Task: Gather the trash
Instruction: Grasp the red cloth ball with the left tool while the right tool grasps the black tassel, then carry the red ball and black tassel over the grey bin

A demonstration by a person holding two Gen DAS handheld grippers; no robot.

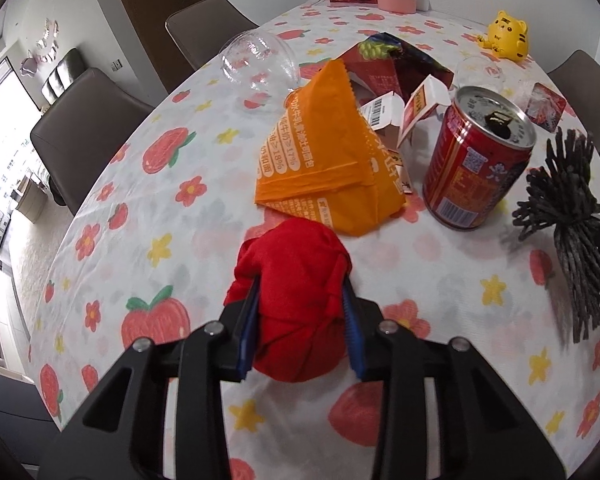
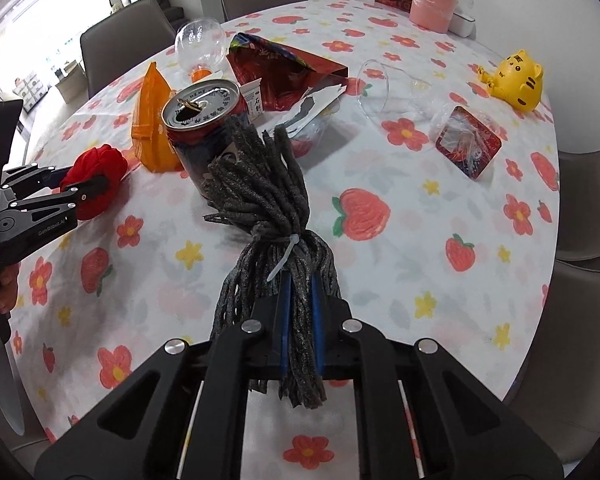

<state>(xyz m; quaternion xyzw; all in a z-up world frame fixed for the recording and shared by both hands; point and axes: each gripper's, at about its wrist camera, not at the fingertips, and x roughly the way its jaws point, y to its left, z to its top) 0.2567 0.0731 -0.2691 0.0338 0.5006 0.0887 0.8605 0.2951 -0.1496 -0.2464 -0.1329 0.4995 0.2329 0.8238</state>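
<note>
Gripping a balled-up red cloth (image 1: 296, 304), the left gripper (image 1: 302, 300) has its blue pads pressed into both sides of the bundle, which rests on the flowered tablecloth (image 1: 148, 240). The right gripper (image 2: 300, 300) is clamped on a bundle of dark grey cords (image 2: 268, 184) bound with a white zip tie (image 2: 286, 254); loose ends hang below its pads.

Left wrist view only:
- The cloth fills the jaws; the orange wrapper (image 1: 324, 152) lies just beyond it, print facing up.
- The red can (image 1: 478, 156) stands upright to the right of the wrapper, its tab opened.
- The cord bundle shows only as a frayed end at the right edge, near the can.

Right wrist view only:
- The left gripper is seen from the side, with the person's hand (image 2: 4, 284) on its handle at the left edge.
- The cord bundle's far end sits in front of the can and hides part of it; contact cannot be told.
- A clear cup (image 2: 384, 88) lies on its side, well apart from a red packet in clear plastic (image 2: 468, 144).

Both views: a yellow tiger figure (image 2: 518, 80) and a pink container (image 2: 432, 10) sit at the far side of the table.
</note>
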